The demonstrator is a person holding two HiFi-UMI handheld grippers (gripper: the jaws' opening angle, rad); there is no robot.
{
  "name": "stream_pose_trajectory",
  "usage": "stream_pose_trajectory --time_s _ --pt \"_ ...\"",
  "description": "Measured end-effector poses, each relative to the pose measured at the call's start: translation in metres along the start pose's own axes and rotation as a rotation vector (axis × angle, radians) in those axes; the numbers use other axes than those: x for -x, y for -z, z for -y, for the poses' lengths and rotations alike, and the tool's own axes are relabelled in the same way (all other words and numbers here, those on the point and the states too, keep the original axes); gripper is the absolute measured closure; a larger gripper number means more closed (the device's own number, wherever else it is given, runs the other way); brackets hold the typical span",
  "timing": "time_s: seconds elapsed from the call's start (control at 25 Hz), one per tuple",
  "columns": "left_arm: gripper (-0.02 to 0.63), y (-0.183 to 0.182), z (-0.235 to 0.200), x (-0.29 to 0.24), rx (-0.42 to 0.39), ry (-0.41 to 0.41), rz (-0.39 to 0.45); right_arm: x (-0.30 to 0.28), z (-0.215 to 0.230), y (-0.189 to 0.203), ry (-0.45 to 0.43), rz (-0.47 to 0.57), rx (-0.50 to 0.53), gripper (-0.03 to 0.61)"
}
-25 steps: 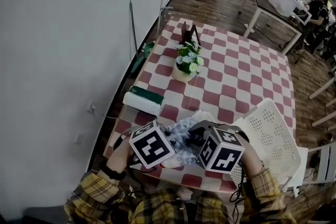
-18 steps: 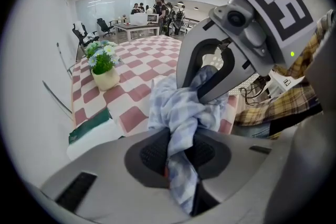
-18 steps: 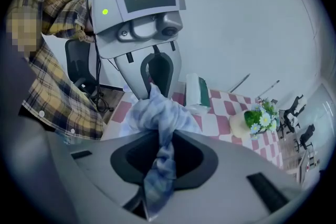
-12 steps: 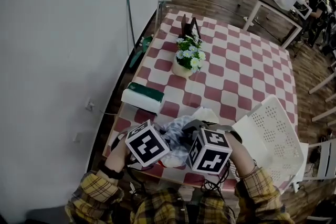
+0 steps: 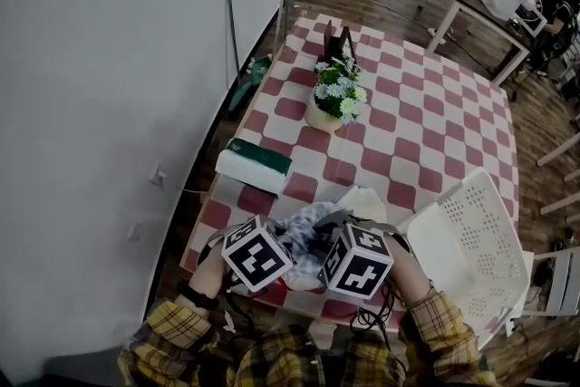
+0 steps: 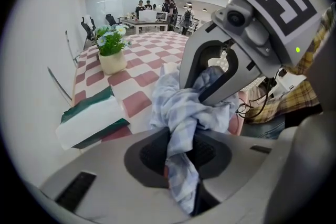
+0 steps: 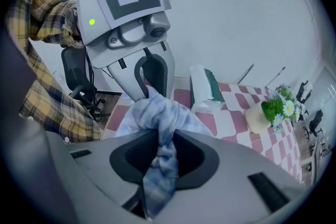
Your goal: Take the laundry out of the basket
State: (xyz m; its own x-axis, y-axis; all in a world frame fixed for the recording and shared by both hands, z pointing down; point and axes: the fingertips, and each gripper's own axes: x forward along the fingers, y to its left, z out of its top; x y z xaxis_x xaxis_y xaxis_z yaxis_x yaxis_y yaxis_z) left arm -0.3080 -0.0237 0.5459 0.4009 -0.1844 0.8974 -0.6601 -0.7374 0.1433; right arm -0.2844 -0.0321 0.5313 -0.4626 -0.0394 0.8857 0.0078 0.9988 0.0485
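Note:
A light blue checked cloth [image 5: 304, 227] hangs bunched between my two grippers over the near edge of the checkered table [image 5: 408, 131]. My left gripper [image 5: 283, 242] is shut on one end of it; in the left gripper view the cloth [image 6: 181, 107] runs down between the jaws [image 6: 181, 157]. My right gripper [image 5: 332, 236] grips the other end [image 7: 157, 113] between its jaws [image 7: 160, 162], which are opening slightly with the fabric still pinched. The grippers face each other, almost touching. The white perforated basket [image 5: 471, 240] stands to the right of them.
A pot of flowers [image 5: 333, 100] stands mid-table, and a folded white and green towel [image 5: 254, 168] lies at the left edge. A white cloth [image 5: 362, 199] lies behind the grippers. A wall runs along the left. People, desks and chairs fill the far room.
The right gripper has drawn a little closer to the left one. Both still hold the bunched cloth at the table's near edge.

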Motion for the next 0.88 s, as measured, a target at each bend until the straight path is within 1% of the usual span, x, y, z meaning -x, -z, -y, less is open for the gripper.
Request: stream_pose_trajectory --time_s 0.12,0.28,0.56,0.64,0.76,0.88 --pt "0.480 0.002 -0.004 -0.003 0.016 -0.024 0.022 -0.002 0.002 0.001 0.008 0.017 -0.023 0.457" --pt "0.459 0.005 -0.007 -0.003 0.021 -0.034 0.032 -0.002 0.005 -0.001 0.024 0.023 -0.017 0.442" --pt "0.390 0.007 -0.013 0.011 -0.023 -0.066 0.024 0.010 0.008 -0.011 0.059 0.056 -0.004 0.401" --pt "0.373 0.007 -0.016 0.020 -0.031 -0.086 0.017 0.017 0.010 -0.016 0.076 0.072 0.003 0.400" --pt "0.367 0.004 -0.020 0.037 -0.034 -0.123 0.022 0.033 0.011 -0.027 0.097 0.118 -0.002 0.399" --pt "0.367 0.001 -0.020 0.055 -0.024 -0.146 0.045 0.053 0.007 -0.043 0.097 0.199 -0.028 0.397"
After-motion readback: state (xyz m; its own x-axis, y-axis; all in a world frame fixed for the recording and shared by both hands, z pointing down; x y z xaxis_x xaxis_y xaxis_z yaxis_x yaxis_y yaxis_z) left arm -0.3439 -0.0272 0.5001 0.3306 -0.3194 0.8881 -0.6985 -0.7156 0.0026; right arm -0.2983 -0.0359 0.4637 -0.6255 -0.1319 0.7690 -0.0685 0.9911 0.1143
